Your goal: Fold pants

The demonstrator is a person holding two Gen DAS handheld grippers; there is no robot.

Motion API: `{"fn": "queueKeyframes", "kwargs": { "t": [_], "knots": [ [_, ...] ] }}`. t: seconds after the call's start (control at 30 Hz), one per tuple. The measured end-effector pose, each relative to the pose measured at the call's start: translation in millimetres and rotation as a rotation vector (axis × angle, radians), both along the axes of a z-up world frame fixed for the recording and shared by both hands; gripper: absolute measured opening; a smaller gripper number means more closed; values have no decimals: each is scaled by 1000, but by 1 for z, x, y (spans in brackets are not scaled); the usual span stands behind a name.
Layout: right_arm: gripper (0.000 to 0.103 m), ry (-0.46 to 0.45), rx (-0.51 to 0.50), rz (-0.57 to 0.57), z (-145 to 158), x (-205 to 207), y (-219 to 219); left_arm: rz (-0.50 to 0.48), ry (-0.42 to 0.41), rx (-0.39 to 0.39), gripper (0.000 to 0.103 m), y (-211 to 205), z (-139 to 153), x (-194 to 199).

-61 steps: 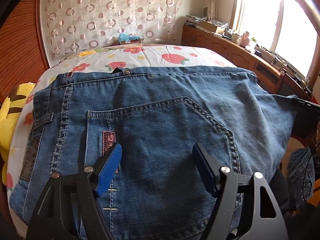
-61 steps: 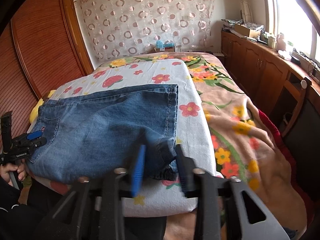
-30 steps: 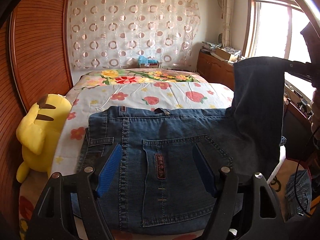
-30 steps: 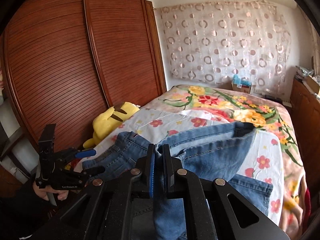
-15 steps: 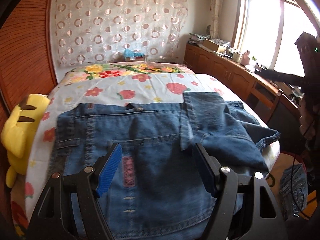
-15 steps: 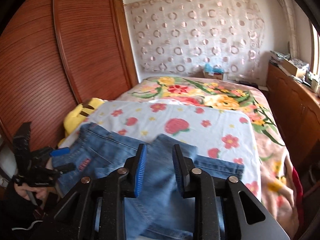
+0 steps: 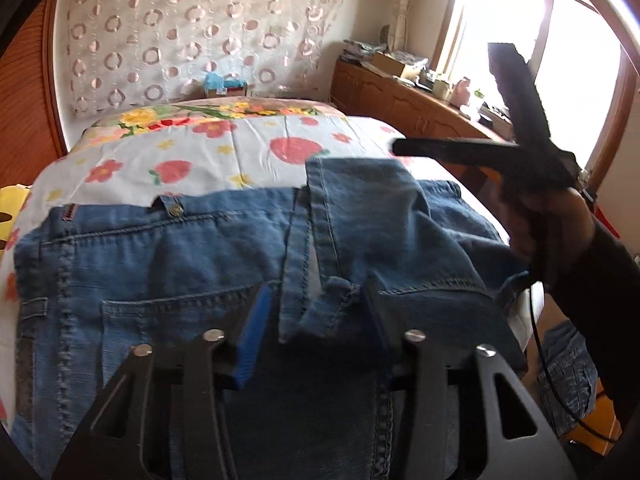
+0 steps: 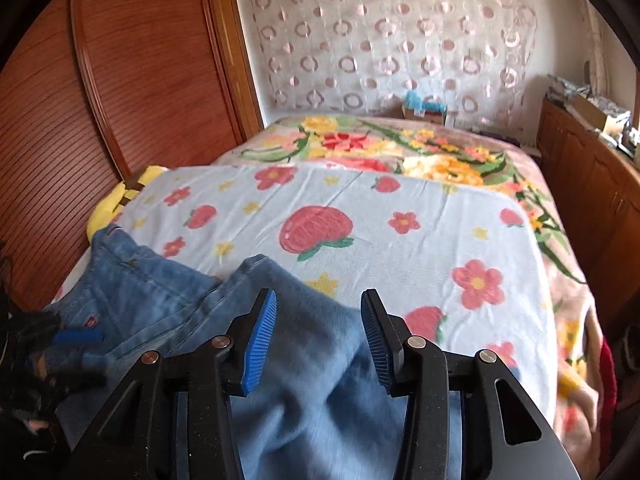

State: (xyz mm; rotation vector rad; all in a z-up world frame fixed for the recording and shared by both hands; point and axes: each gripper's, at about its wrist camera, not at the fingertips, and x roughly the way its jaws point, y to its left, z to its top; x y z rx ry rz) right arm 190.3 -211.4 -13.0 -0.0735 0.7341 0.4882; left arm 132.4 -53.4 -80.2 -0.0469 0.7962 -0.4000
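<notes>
Blue denim pants point(image 7: 160, 256) lie on the bed with the waistband at the far edge and a back pocket near me. The leg part point(image 7: 376, 216) is folded back over the right half, its hem crumpled. My left gripper point(image 7: 316, 312) is open, low over the pants, with the crumpled hem between its fingers. My right gripper point(image 8: 318, 324) is open and empty above the folded leg point(image 8: 304, 360); it also shows in the left wrist view point(image 7: 500, 152), held over the bed's right side. The left gripper appears in the right wrist view point(image 8: 76, 338) at the far left.
The bed has a white flowered sheet point(image 8: 400, 224) over a floral blanket point(image 8: 440, 148). A yellow plush toy point(image 8: 120, 196) lies at its left edge by the wooden wardrobe point(image 8: 120, 100). Wooden cabinets point(image 7: 408, 108) line the right wall under the window. More denim point(image 7: 568, 372) lies on the floor.
The right gripper lifted the pant leg, carried it over the pants, let it go and opened wider. The left gripper lowered toward the folded hem and narrowed its opening.
</notes>
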Motion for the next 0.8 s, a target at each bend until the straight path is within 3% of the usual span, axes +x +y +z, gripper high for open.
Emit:
{"fn": "queueKeyframes", "kwargs": {
  "t": [0.13, 0.37, 0.5, 0.53, 0.6, 0.67, 0.8],
  "knots": [
    [46, 68, -1, 29, -6, 24, 14, -14, 22, 6, 32, -5, -9, -3],
    [46, 213, 32, 75, -16, 50, 19, -21, 40, 6, 30, -5, -18, -10],
    [46, 240, 72, 78, -13, 49, 18, -39, 70, 17, 30, -7, -24, -7],
    [43, 245, 78, 75, -13, 50, 17, -37, 65, 18, 30, -7, -24, -8],
    [24, 245, 70, 73, -14, 49, 15, -32, 61, 21, 30, -7, -24, -9],
    [14, 223, 60, 70, -13, 44, 13, -35, 45, 39, 13, -10, -21, -13],
    [7, 146, 73, 77, -3, 26, 8, -52, 20, 29, 4, -8, -12, -19]
  ]
}}
